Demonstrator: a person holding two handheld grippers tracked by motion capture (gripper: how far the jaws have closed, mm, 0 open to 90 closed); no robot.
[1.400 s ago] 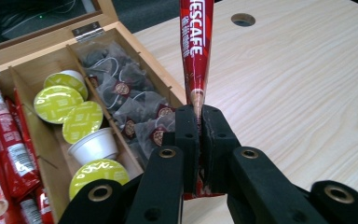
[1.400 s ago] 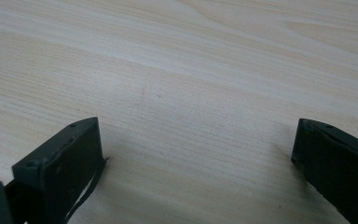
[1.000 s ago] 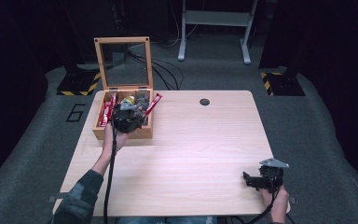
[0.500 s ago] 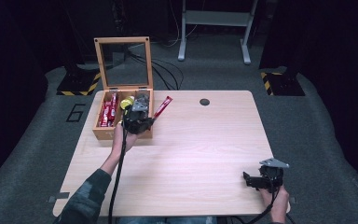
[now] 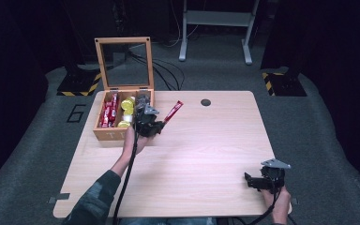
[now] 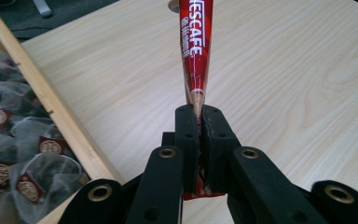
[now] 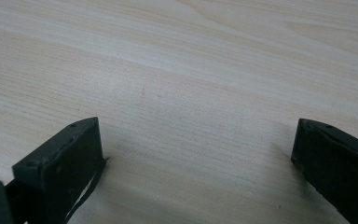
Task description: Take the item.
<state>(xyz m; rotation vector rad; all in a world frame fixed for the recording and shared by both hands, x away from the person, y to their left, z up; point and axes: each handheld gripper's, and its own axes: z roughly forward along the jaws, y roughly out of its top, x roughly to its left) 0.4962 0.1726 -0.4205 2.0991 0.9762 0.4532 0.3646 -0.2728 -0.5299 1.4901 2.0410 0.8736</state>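
Broadly, the wooden surface (image 5: 197,154) lay bare across its middle and right, giving wide room. At its back-left edge sat the wooden box (image 5: 104,135), its glass lid upright, holding red sticks, yellow pods and tea bags. Just beside the box's right wall, the left gripper (image 5: 159,124) had its jaws clamped on a red coffee stick (image 5: 174,110) held above the surface. Near the front-right edge, the right gripper (image 5: 249,180) kept its jaws apart.
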